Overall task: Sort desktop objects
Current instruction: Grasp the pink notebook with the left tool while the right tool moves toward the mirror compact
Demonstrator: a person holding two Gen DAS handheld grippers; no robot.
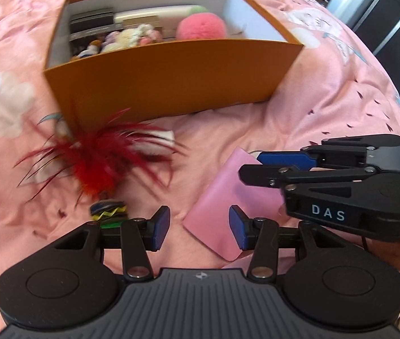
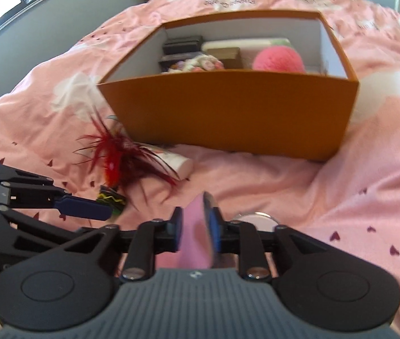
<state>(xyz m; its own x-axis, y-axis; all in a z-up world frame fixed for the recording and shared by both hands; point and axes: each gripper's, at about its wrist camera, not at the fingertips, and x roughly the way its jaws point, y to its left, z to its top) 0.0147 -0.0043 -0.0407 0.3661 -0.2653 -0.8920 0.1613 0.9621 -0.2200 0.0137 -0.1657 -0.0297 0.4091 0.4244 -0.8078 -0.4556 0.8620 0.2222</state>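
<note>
while gripped, one pink pouch [image 2: 194, 234], one box [image 2: 228, 113]

Left tongs [image 1: 199, 228] spread wide, right tongs [image 2: 195, 230] clamped, side by side

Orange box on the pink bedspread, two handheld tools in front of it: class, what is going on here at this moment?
A person is tidying loose items into the orange box, which already holds a pink pompom, small plush toys and dark cases. The right tool is shut on a flat pink pouch, not yet over the box. The left tool is open and holds nothing, near a red feather toy lying on the bedspread beside a white tube.
</note>
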